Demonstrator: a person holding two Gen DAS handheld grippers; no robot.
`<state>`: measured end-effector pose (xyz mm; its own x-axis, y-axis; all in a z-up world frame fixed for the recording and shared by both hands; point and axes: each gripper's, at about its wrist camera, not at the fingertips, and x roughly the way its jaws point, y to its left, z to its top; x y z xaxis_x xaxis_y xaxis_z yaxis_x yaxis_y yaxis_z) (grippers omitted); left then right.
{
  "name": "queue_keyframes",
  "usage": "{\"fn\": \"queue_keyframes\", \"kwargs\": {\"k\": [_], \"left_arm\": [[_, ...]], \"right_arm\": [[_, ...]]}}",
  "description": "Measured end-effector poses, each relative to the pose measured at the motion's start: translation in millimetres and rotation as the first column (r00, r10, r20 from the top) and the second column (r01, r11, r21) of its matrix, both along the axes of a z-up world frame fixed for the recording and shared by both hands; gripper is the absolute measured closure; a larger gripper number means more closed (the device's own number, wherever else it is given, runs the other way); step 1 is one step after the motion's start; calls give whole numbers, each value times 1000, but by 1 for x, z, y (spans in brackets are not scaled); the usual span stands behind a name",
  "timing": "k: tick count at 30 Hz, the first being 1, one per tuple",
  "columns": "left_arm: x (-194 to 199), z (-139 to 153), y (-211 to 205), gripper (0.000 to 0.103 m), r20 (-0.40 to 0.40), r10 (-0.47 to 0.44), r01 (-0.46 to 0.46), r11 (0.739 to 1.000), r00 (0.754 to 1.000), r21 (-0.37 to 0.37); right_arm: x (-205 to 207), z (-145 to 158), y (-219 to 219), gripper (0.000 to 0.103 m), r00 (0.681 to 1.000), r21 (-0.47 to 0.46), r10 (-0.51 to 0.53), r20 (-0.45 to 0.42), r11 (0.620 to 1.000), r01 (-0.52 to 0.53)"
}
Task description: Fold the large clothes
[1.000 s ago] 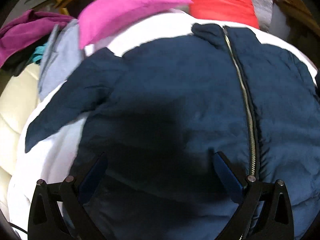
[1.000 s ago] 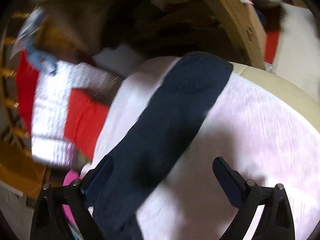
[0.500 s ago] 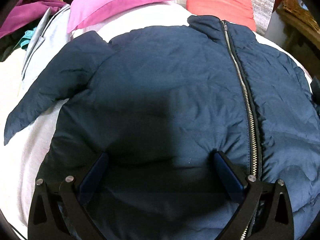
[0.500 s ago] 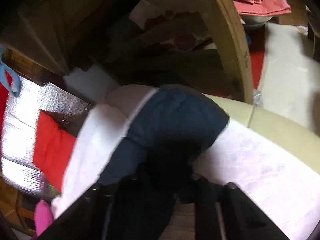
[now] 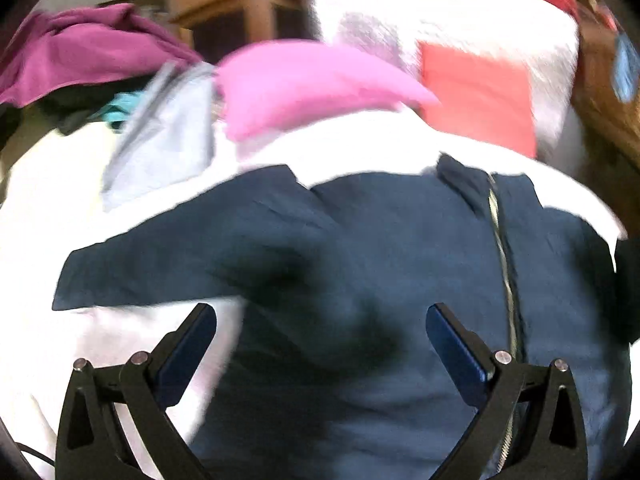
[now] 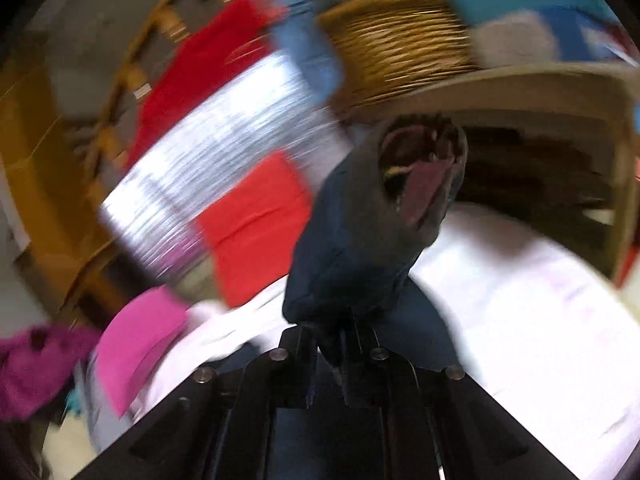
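lying zipped, navy jacket [image 5: 400, 280], sleeve [image 6: 360, 240] lifted

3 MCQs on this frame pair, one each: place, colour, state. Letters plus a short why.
1. Where does the pink cushion lie relative to the jacket in the left wrist view?
A. beyond its collar end
B. on top of its zipper
C. between the fingers

2. What colour is the jacket?
A. maroon
B. navy blue
C. grey

3. What is the state of the right gripper?
A. open above the bed
B. shut on nothing
C. shut on the jacket sleeve

Key: 1 A, the cushion sits past the collar, on the white cover. 2 B, dark blue fabric beside the zipper. 3 C, the fingers are pinched together with sleeve fabric rising out of them, while the left gripper stands open.
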<state>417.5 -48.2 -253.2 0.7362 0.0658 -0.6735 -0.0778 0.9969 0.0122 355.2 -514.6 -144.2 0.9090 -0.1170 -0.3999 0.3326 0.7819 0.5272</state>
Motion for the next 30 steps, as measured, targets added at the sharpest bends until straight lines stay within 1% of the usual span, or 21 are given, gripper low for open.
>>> {"fn": "queue_keyframes", "kwargs": {"k": [1, 3, 6, 9, 10, 11, 12, 13, 14, 15, 16, 17, 19, 21, 22, 24, 25, 27, 28, 29, 30], "left_arm": [[5, 6, 12, 0, 17, 24, -24, 1000, 1000, -4], [6, 8, 31, 0, 42, 65, -65, 998, 997, -3], [5, 11, 57, 0, 61, 120, -120, 993, 991, -11], [-4, 15, 79, 0, 79, 161, -158, 987, 984, -38], [-6, 16, 85, 0, 80, 168, -164, 985, 983, -48], [-7, 17, 92, 0, 79, 172, -168, 984, 982, -57], [-8, 18, 96, 0, 77, 173, -169, 984, 982, -65], [-9, 19, 99, 0, 74, 175, -170, 983, 982, -72], [-8, 18, 101, 0, 68, 179, -173, 982, 982, -79], [-7, 17, 103, 0, 59, 178, -173, 981, 982, -90], [-6, 15, 104, 0, 47, 173, -168, 980, 984, -106], [-4, 14, 104, 0, 34, 160, -154, 979, 987, -131], [-4, 12, 103, 0, 20, 136, -131, 979, 991, -159], [1, 7, 100, 0, -15, 104, -105, 976, 994, -192], [3, 5, 98, 0, -25, 97, -100, 974, 995, -205], [5, 3, 91, 0, -22, 85, -87, 972, 996, -218], [6, 3, 85, 0, -13, 69, -70, 974, 998, -218], [6, 3, 67, 2, 7, -1, 2, 978, 1000, -211], [8, 2, 57, 7, 8, -39, 40, 979, 999, -200], [12, -1, 46, 12, 2, -81, 80, 980, 997, -185], [16, -4, 38, 14, -10, -103, 99, 980, 995, -171]], "right_arm": [[4, 3, 24, 93, 999, -6, 42, 4, 999, -42], [17, 5, 73, 93, 990, 2, 144, 9, 990, -144], [34, -6, 141, 93, 961, 32, 275, 2, 961, -275], [50, -31, 199, 93, 923, 82, 383, -30, 921, -380], [52, -42, 217, 89, 903, 111, 428, -44, 900, -421], [60, -53, 231, 89, 879, 149, 472, -62, 876, -459], [68, -67, 244, 83, 855, 200, 511, -89, 850, -487], [75, -79, 253, 65, 828, 246, 547, -118, 824, -509], [80, -92, 261, 52, 798, 289, 583, -149, 798, -529], [83, -102, 267, 30, 767, 333, 618, -169, 769, -546], [82, -107, 269, 28, 747, 368, 643, -170, 745, -557], [78, -108, 267, 28, 740, 382, 655, -153, 730, -567], [72, -102, 258, 28, 733, 371, 668, -126, 717, -590], [59, -88, 240, 28, 750, 339, 657, -80, 725, -599], [49, -79, 222, 28, 779, 306, 623, -68, 757, -578], [27, -76, 186, 28, 842, 252, 534, -74, 827, -503], [20, -72, 164, 28, 875, 229, 477, -84, 864, -449], [9, -72, 118, 28, 935, 193, 331, -125, 933, -305], [4, -76, 95, 28, 955, 185, 260, -146, 955, -232], [0, -82, 73, 28, 964, 181, 204, -168, 968, -173], [-2, -87, 59, 28, 967, 181, 168, -191, 974, -134]]}}
